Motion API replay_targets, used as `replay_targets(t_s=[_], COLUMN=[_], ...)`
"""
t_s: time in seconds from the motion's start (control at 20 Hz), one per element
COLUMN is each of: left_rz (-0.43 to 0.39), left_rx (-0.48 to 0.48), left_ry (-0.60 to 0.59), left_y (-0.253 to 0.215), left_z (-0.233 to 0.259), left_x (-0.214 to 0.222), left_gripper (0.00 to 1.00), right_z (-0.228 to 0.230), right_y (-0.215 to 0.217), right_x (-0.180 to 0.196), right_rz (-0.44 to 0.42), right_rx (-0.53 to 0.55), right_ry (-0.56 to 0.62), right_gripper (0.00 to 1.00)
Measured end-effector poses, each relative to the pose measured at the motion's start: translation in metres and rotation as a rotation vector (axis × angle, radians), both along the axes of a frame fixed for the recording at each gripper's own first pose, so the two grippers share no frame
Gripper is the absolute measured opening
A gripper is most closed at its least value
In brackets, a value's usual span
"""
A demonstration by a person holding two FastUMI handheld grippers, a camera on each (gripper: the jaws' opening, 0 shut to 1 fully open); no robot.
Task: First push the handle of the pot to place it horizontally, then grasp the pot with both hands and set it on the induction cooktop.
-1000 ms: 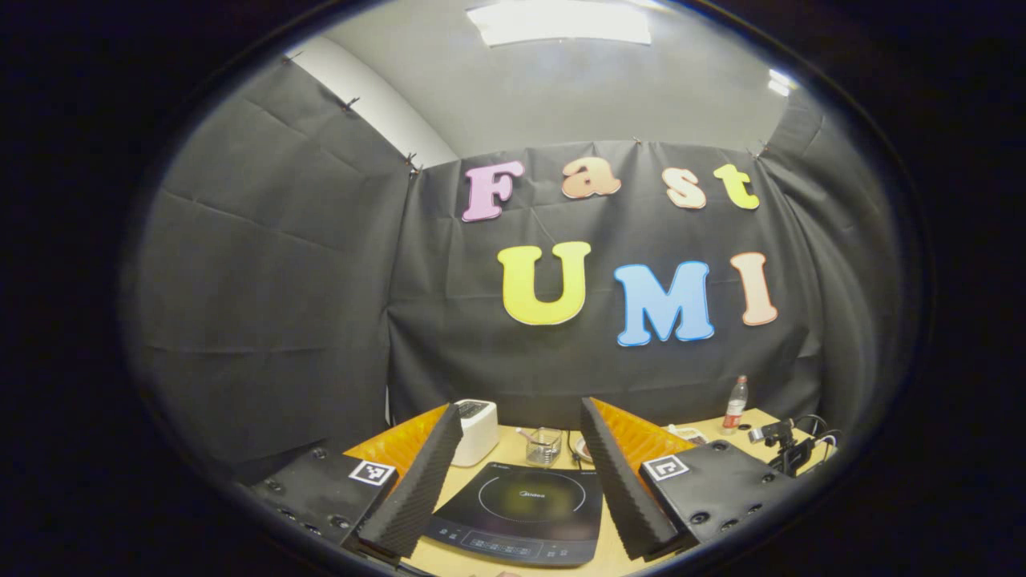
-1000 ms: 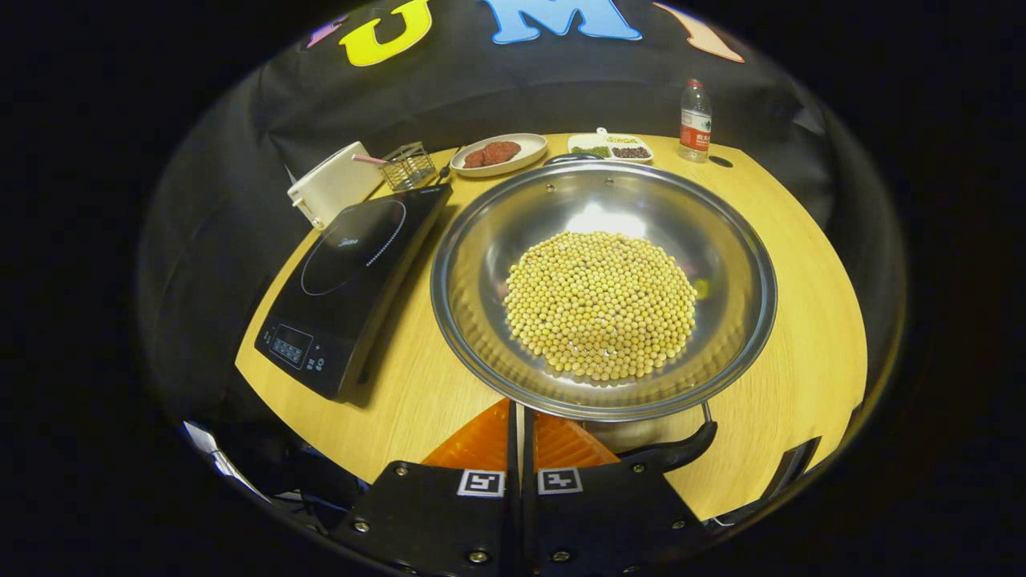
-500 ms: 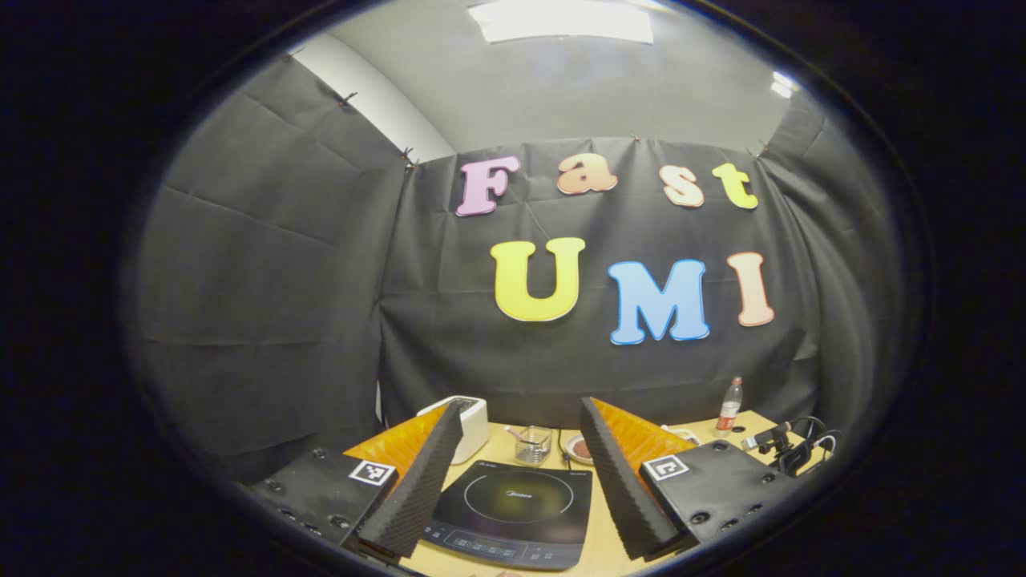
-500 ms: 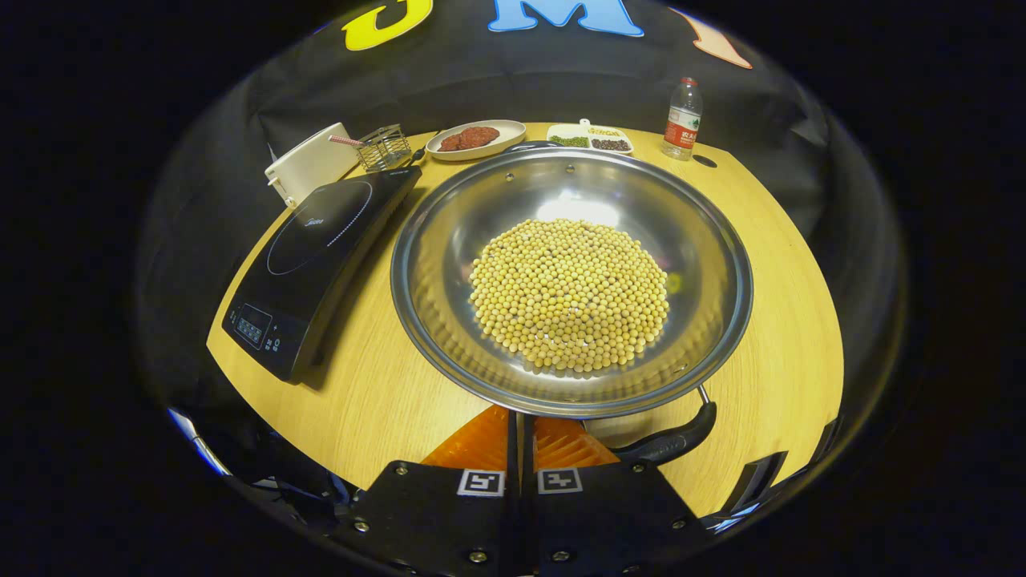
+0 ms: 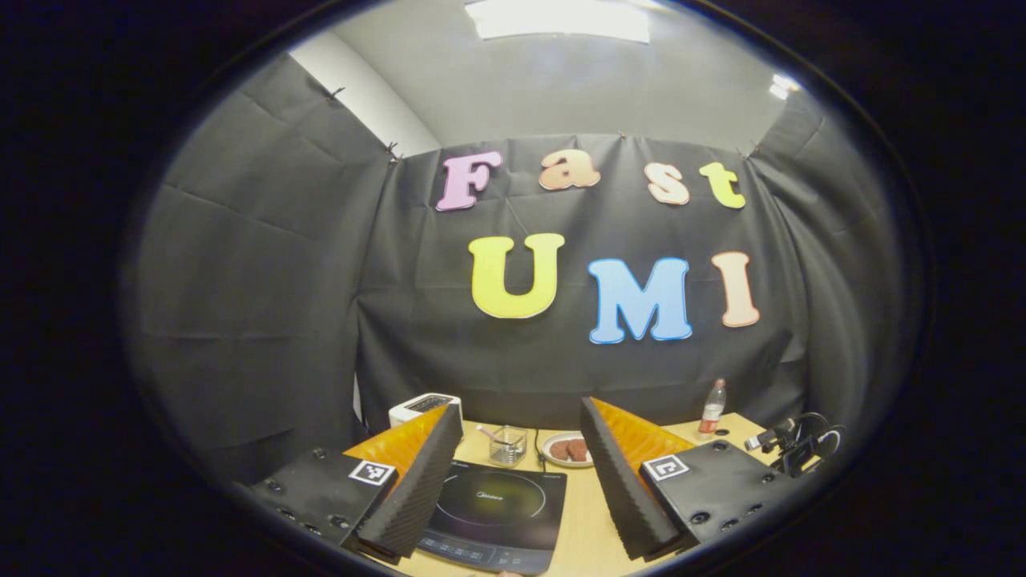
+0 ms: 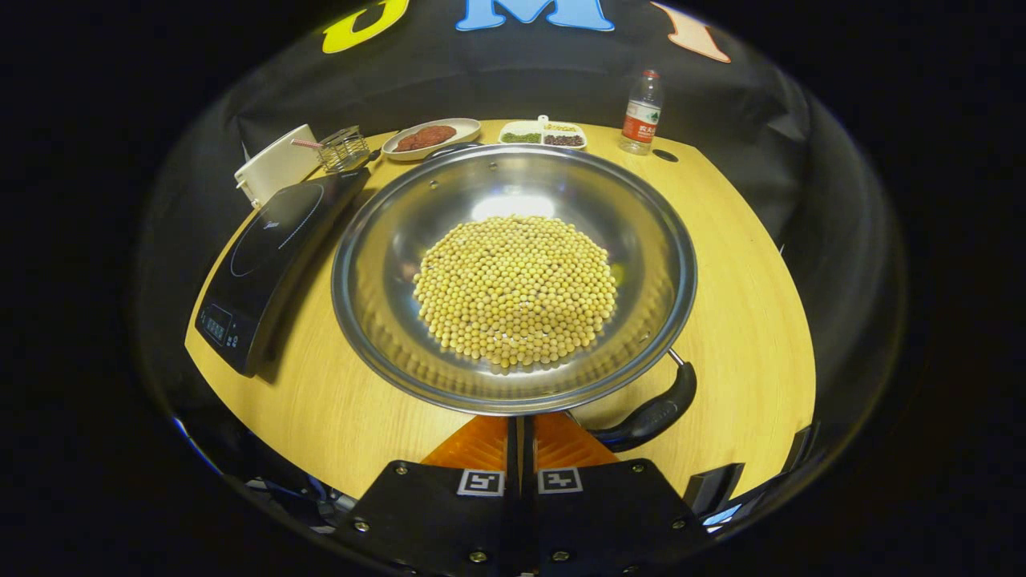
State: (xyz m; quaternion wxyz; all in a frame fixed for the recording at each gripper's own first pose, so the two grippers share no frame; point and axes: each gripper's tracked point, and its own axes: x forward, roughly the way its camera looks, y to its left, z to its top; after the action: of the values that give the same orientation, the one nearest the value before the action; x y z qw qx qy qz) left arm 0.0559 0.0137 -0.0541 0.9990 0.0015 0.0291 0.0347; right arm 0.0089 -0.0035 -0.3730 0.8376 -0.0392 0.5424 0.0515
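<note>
A steel pot [image 6: 641, 216] heaped with yellow beans [image 6: 513, 288] stands on the wooden table [image 6: 745, 320] in the right gripper view. Its dark handle [image 6: 653, 413] sticks out at the near right, slanting toward me. My right gripper [image 6: 521, 425] is shut with nothing between its fingers; the tips lie at the pot's near rim, just left of the handle. The black induction cooktop [image 6: 264, 248] lies left of the pot. In the left gripper view, my left gripper [image 5: 521, 409] is open and held above the cooktop [image 5: 489, 513], apart from it.
Along the table's back edge stand a white appliance [image 6: 276, 164], a wire basket [image 6: 345, 148], a plate of reddish food [image 6: 429, 138], a divided dish [image 6: 541, 136] and a water bottle [image 6: 641, 116]. A small camera with cables [image 5: 789, 445] sits at the right in the left gripper view.
In the right gripper view the pot has slid left and its handle has swung to a steeper slant. The left gripper view has drifted, with the cooktop now lower and more to the left.
</note>
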Motion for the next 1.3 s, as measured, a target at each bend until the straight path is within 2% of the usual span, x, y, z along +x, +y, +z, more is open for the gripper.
replay_targets(t_s=[0.05, 0.1, 0.45, 0.5, 0.55, 0.7, 0.8, 0.85, 0.9, 0.95, 1.0, 1.05, 1.2, 1.25, 1.3], left_rz=[-0.003, -0.006, -0.011, -0.011, -0.01, -0.003, 0.006, 0.01, 0.014, 0.019, 0.024, 0.029, 0.052, 0.062, 0.071], left_rx=[0.0, 0.0, -0.002, 0.0, 0.002, 0.005, 0.007, 0.009, 0.01, 0.013, 0.015, 0.018, 0.029, 0.031, 0.03], left_ry=[0.001, 0.0, 0.005, 0.005, 0.006, 0.013, 0.015, 0.017, 0.018, 0.02, 0.02, 0.022, 0.026, 0.029, 0.032], left_y=[-0.004, -0.008, -0.033, -0.036, -0.041, -0.051, -0.056, -0.06, -0.062, -0.066, -0.069, -0.072, -0.076, -0.076, -0.077], left_z=[-0.001, 0.0, -0.004, -0.004, -0.005, -0.007, -0.008, -0.01, -0.01, -0.011, -0.011, -0.012, -0.015, -0.016, -0.016], left_x=[0.002, 0.004, 0.014, 0.015, 0.016, 0.019, 0.02, 0.021, 0.022, 0.022, 0.023, 0.024, 0.023, 0.023, 0.023], left_gripper=[1.0, 0.92, 0.92, 0.96, 0.92, 0.92, 0.97, 0.92, 0.97, 0.92, 0.92, 0.97, 0.96, 0.92, 0.96], right_z=[0.0, 0.0, 0.001, 0.0, 0.0, 0.0, -0.001, 0.0, 0.001, 0.001, 0.0, 0.001, -0.002, -0.002, -0.003], right_y=[-0.006, -0.012, -0.055, -0.062, -0.069, -0.088, -0.101, -0.107, -0.113, -0.118, -0.121, -0.123, -0.127, -0.127, -0.126], right_x=[0.001, 0.003, 0.019, 0.023, 0.027, 0.038, 0.046, 0.051, 0.057, 0.062, 0.066, 0.071, 0.085, 0.09, 0.094], right_rz=[0.003, 0.007, 0.036, 0.041, 0.045, 0.053, 0.063, 0.075, 0.09, 0.108, 0.125, 0.145, 0.191, 0.199, 0.207], right_rx=[-0.015, -0.03, -0.125, -0.14, -0.155, -0.189, -0.219, -0.241, -0.263, -0.281, -0.296, -0.307, -0.33, -0.33, -0.326], right_ry=[-0.005, -0.012, -0.055, -0.062, -0.068, -0.086, -0.101, -0.113, -0.128, -0.141, -0.149, -0.159, -0.181, -0.184, -0.186], right_gripper=[0.01, 0.01, 0.01, 0.01, 0.01, 0.01, 0.01, 0.01, 0.01, 0.01, 0.01, 0.01, 0.01, 0.01, 0.01])
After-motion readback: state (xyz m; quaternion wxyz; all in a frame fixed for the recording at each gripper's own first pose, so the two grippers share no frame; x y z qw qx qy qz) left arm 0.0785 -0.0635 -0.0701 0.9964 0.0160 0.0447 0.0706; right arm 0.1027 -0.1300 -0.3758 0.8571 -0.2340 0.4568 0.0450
